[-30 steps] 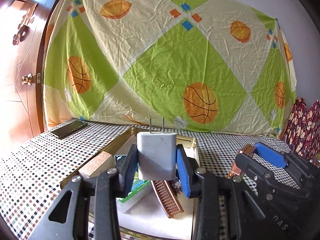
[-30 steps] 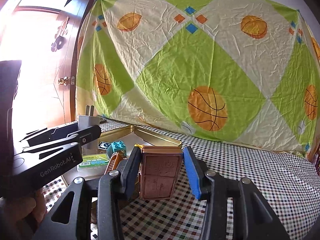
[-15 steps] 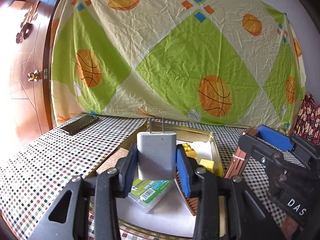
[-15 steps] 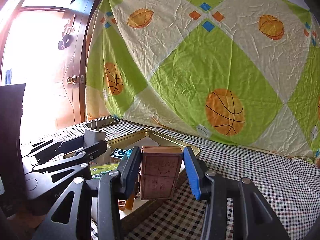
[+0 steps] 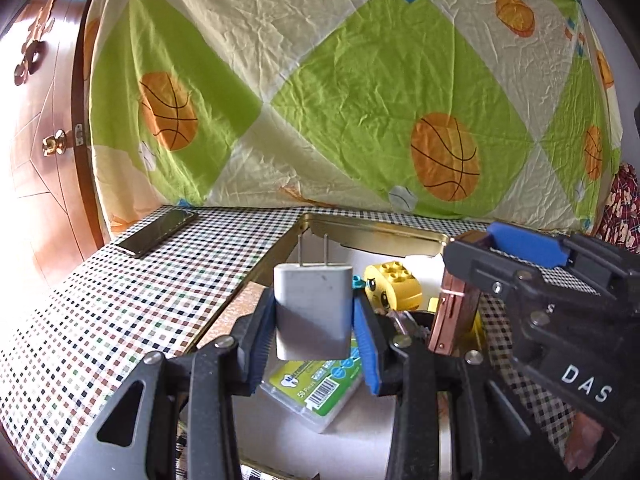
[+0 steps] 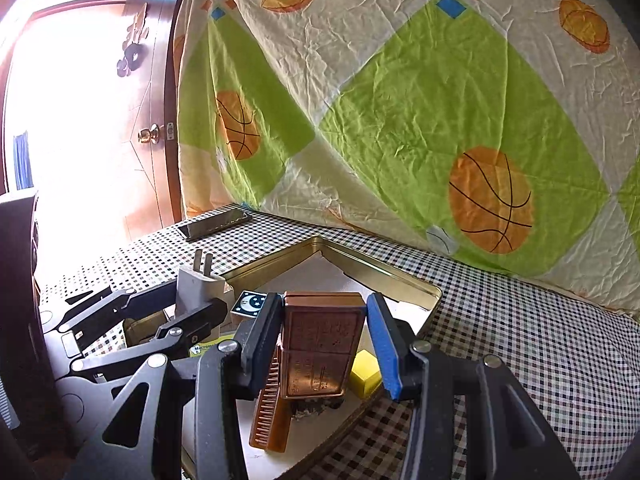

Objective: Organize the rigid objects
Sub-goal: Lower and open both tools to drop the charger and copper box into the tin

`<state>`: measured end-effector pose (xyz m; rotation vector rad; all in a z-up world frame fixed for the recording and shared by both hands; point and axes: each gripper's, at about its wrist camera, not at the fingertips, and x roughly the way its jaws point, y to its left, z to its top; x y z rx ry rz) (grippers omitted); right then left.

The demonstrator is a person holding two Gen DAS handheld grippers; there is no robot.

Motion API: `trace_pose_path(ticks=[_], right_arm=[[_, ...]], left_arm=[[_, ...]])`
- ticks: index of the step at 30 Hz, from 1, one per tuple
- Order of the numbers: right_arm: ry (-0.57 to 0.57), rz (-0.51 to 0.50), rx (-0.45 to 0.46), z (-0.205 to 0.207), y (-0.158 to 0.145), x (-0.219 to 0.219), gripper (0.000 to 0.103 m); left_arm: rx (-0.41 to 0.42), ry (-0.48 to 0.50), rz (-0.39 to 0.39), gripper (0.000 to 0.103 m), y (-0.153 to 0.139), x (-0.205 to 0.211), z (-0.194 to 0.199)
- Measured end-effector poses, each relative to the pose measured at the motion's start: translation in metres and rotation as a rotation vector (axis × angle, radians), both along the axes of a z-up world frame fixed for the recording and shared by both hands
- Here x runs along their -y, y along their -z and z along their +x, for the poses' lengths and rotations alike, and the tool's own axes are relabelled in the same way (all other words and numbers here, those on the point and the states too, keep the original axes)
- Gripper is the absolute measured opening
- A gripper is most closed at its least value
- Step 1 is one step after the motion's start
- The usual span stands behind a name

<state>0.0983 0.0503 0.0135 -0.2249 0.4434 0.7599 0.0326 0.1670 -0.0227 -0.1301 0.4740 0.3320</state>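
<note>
both of my jaws are clenching loads right now. my left gripper (image 5: 313, 320) is pinching a white plug adapter (image 5: 312, 308) by its flat sides, the two metal prongs pointing up and away from me. my right gripper (image 6: 323, 346) is squeezing a copper-coloured box (image 6: 320, 350), standing upright between the blue pad and the black one.

i am holding both things over the gold tin tray (image 5: 372, 234) that is sitting on the checked tablecloth (image 5: 120, 312). inside the tray, a yellow toy block with a drawn face (image 5: 390, 286) is lying just beyond the adapter, and a green-labelled clear case (image 5: 320, 390) is resting on the white floor directly under my left load. through the right camera i am seeing a brown comb (image 6: 268, 408) lying below the box, a small yellow cube (image 6: 365, 374) just beside it, and a dark tile with a moon (image 6: 250, 303) further back.

a black phone (image 5: 158, 232) is lying on the cloth well apart from the tray, near the wooden door (image 5: 36, 152). a basketball-print sheet (image 5: 360, 100) is hanging behind the table.
</note>
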Motion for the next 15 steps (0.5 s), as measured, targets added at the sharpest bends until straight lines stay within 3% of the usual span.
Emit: trace_pose_path(ticks=[15], right_arm=[[0.032,-0.078,-0.056,0.026,0.022,-0.021,0.047]], left_arm=[[-0.067,0.005,-0.04,0.037,0.013,-0.016,0.021]])
